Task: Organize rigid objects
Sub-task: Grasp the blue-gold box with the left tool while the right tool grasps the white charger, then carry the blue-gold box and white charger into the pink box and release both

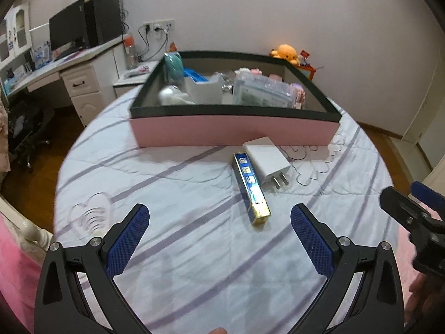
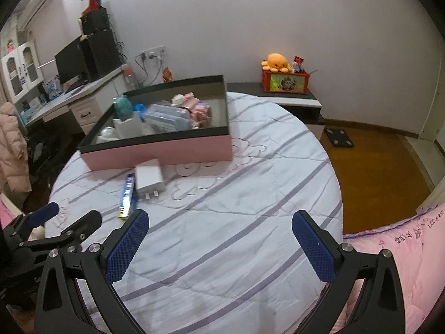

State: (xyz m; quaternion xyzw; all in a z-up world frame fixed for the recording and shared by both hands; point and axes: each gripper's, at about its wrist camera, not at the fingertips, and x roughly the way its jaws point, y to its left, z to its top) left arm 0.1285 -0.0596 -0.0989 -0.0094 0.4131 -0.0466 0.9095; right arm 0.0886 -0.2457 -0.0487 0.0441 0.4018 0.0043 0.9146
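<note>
Orange octopus plush on red box; monitor on desk.

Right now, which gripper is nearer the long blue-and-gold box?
Left. The left gripper sits just short of the long blue-and-gold box, lined up with it. The right gripper hovers off to its right, over bare sheet.

Left tool jaws wide; right tool likewise.
</note>
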